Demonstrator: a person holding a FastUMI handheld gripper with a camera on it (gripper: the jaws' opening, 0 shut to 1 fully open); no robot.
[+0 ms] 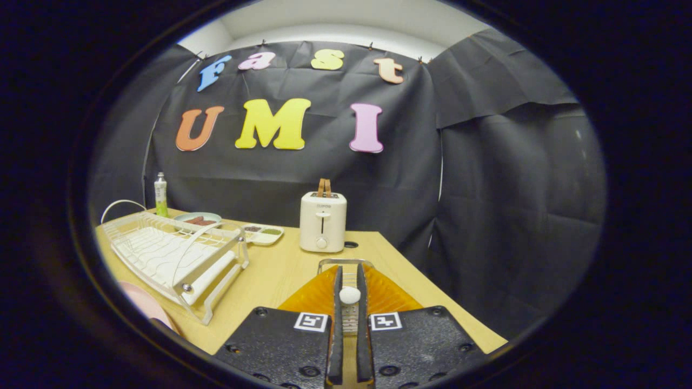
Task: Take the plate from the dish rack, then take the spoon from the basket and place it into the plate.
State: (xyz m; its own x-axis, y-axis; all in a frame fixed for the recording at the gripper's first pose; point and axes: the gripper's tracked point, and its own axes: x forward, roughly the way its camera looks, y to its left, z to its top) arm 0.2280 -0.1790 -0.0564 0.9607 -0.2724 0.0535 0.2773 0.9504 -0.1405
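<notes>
**Spoon pinched over the basket; plate at the near left edge**

The gripper (350,286) has its two fingers drawn nearly together, with the pale rounded end of a small white spoon (349,295) clamped between them. Which end of the spoon this is, I cannot tell. Directly beneath and just beyond the fingers sits the amber ribbed plastic basket (378,294) with a metal wire rim, near the right edge of the light wooden bench (281,270).

The pale pink plate (147,303) lies flat at the near left edge of the bench, just beside the front of the white wire dish rack (173,254), which holds no plate.

Toward the back edge: a cream two-slot toaster (323,221), a divided white tray (263,233), a shallow bowl (198,218) and a slim green-and-white bottle (160,194) at the back left corner.
</notes>
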